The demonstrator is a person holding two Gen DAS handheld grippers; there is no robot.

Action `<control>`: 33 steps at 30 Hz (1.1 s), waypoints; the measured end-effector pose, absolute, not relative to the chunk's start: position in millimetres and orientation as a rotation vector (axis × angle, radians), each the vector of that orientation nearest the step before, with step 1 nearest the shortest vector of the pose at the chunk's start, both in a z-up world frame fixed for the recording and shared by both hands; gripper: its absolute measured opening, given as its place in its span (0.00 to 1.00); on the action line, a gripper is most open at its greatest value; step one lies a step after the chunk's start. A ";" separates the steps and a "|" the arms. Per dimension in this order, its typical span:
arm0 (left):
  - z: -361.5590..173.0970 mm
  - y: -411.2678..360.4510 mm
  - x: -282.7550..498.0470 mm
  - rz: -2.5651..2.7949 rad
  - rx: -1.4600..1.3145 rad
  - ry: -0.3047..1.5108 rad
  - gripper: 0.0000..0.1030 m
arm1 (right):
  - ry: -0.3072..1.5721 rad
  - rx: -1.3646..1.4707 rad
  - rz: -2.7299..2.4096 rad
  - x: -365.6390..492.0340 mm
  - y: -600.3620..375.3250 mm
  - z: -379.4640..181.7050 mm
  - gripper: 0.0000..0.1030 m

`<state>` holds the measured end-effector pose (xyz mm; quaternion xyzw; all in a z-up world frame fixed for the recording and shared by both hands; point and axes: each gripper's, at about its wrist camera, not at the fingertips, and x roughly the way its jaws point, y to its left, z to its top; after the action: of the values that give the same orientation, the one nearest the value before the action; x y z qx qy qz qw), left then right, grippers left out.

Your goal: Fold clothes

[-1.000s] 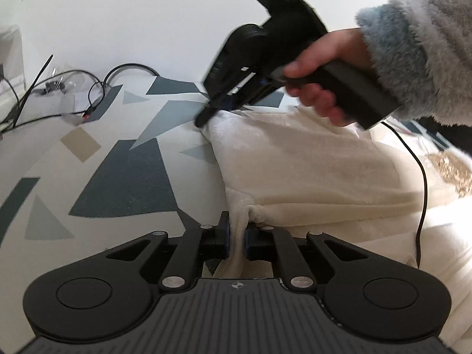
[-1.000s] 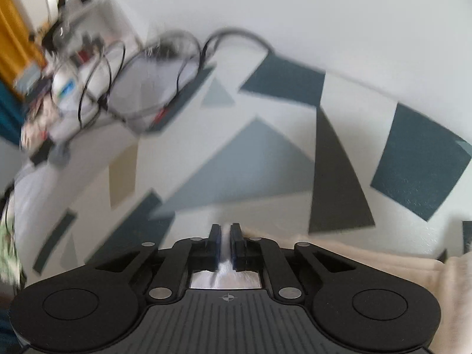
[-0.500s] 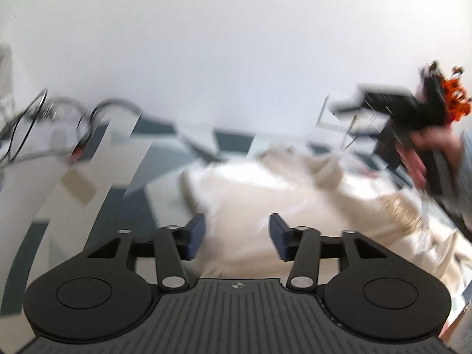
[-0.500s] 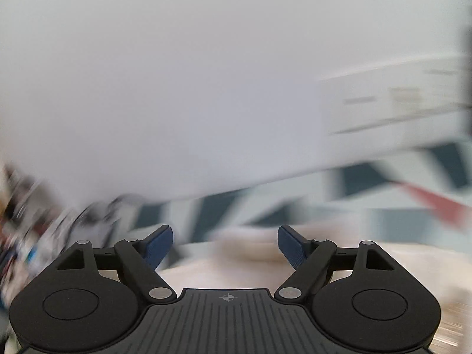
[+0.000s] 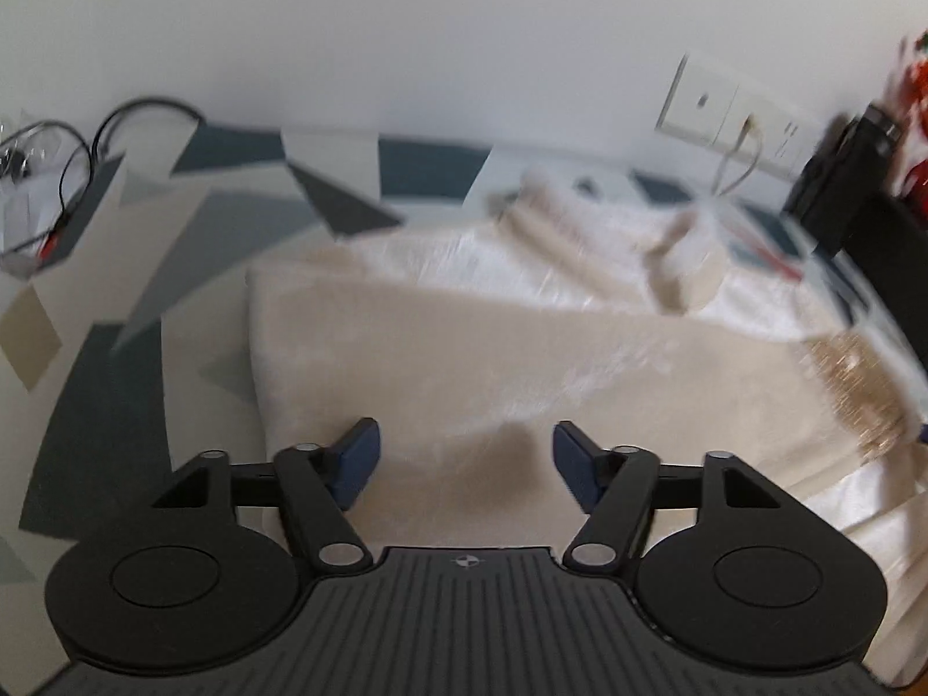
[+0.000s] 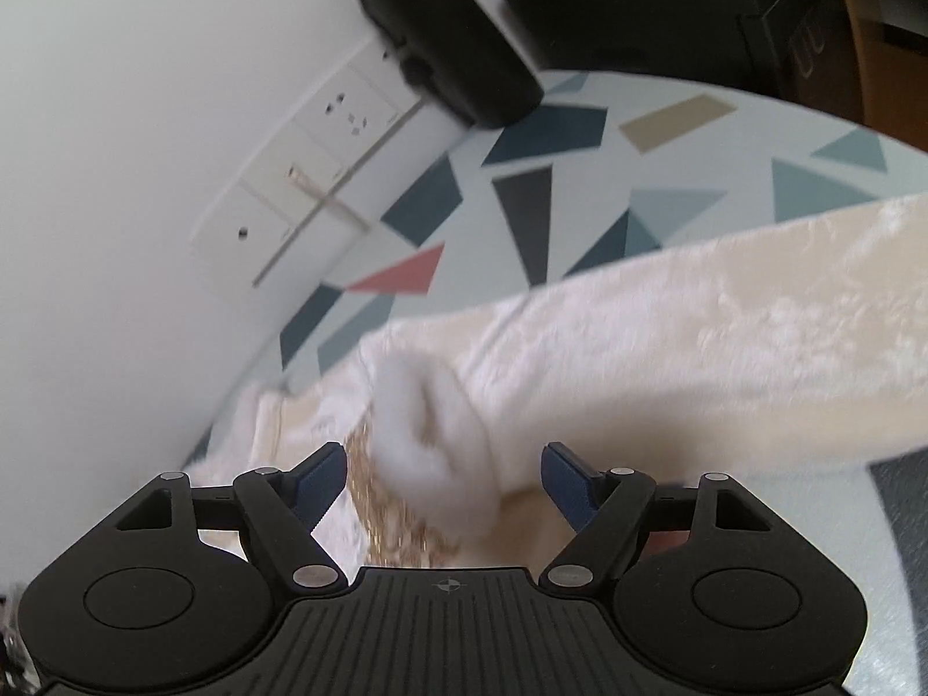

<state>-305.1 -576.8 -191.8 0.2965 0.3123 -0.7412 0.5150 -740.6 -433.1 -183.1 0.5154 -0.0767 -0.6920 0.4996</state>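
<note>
Looking like a room in a home, likely a bedroom. Lying across a soft surface under a cover printed with geometric triangles (image 6: 525, 214) in navy, grey, tan and coral, a cream plush garment (image 5: 464, 348). Running along a plain white wall (image 5: 464, 29) just behind, at 1 o'clock in the left wrist view, a row of household wall sockets (image 5: 733, 116). Trailing at 10 o'clock, loose black cables (image 5: 87, 145).
</note>
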 end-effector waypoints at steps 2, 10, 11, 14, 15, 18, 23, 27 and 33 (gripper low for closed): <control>-195.1 -573.1 -309.8 -1.785 0.744 0.714 0.71 | -0.140 1.243 -1.674 -735.5 -438.8 -190.5 0.66; -199.4 -570.0 -330.9 -1.760 0.836 0.639 0.83 | -0.145 1.189 -1.683 -738.3 -431.7 -192.9 0.08; -199.8 -569.8 -332.9 -1.755 0.840 0.633 0.84 | -0.133 1.160 -1.697 -737.7 -430.7 -189.9 0.08; -197.2 -569.5 -334.6 -1.750 0.827 0.644 0.84 | -0.144 1.195 -1.699 -745.3 -426.6 -192.2 0.27; -194.7 -569.3 -333.5 -1.757 0.809 0.660 0.84 | -0.175 1.214 -1.696 -749.7 -421.9 -193.2 0.29; -183.0 -566.3 -336.2 -1.764 0.757 0.669 0.84 | -0.300 1.231 -1.744 -762.9 -394.4 -192.4 0.44; -160.5 -568.1 -385.8 -1.852 0.741 0.601 0.84 | -0.486 1.216 -1.893 -766.6 -328.6 -195.8 0.47; -147.5 -571.1 -448.4 -1.970 0.766 0.584 0.84 | -0.632 1.185 -2.126 -779.0 -266.7 -191.0 0.49; -151.5 -572.1 -542.8 -2.086 0.892 0.599 0.85 | -0.871 1.154 -2.465 -813.1 -178.5 -192.1 0.69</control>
<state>-542.8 -572.1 -151.5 0.3507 0.2355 -0.8196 0.3871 -813.1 -178.5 -192.1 0.3998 -0.3016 -0.8539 0.1414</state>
